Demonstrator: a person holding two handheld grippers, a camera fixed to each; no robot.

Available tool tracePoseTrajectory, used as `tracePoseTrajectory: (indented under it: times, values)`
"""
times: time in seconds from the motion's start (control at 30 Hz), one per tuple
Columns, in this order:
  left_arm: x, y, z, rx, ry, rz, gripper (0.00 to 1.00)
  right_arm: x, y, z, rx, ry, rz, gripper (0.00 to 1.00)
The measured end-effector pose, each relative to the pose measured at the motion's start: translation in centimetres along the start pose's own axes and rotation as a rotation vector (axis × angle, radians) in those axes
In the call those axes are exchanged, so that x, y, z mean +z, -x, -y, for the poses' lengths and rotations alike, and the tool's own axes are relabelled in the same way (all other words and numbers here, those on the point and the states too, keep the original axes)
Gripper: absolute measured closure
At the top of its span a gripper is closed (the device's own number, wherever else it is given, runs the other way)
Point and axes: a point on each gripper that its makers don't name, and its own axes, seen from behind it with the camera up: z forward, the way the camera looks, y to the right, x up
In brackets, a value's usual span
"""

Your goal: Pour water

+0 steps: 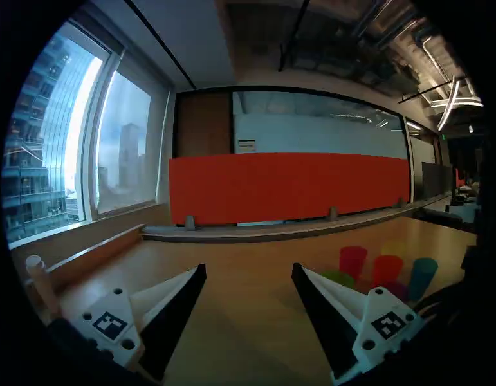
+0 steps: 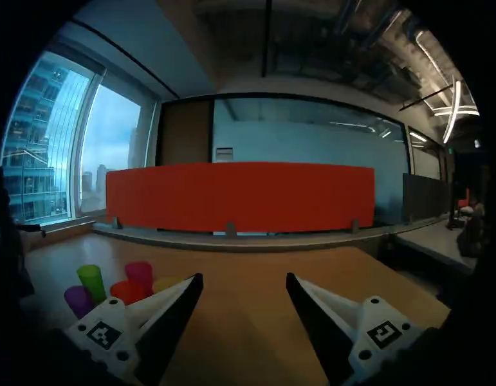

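Several coloured plastic cups stand together on the wooden table. In the left gripper view the group sits at the right: a red cup (image 1: 352,260), an orange cup (image 1: 386,270), a teal cup (image 1: 422,276) and a green cup (image 1: 338,278) just behind the right finger. My left gripper (image 1: 248,283) is open, with bare table between its fingers. In the right gripper view the cups are at the lower left: a green cup (image 2: 91,282), a pink cup (image 2: 139,274), a purple cup (image 2: 77,300) and a red cup (image 2: 127,291). My right gripper (image 2: 242,289) is open and holds nothing.
An orange partition panel (image 1: 289,186) runs along the table's far edge (image 1: 280,231). Large windows (image 1: 74,154) line the left wall. A wooden ledge with a pale post (image 1: 38,276) borders the table at the left. Another desk (image 2: 434,241) stands to the right.
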Motion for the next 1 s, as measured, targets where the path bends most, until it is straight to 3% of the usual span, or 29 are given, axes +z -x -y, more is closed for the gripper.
tracePoseTrajectory:
  times: [0.57,0.77,1.0]
  values:
    - [2.0,-8.6,-0.3,-0.002,0.088,0.008,0.01,0.3,-8.5,1.1,-0.055,-0.042,-0.009,0.0]
    - [2.3,-11.2,-0.4,0.022,0.109,0.005,0.01,0.2,-11.5,1.6,-0.072,-0.059,-0.024,0.0]
    - [2.1,-13.3,-0.6,0.002,0.148,-0.01,0.0,0.0,-12.2,2.6,-0.051,-0.101,-0.008,0.0]
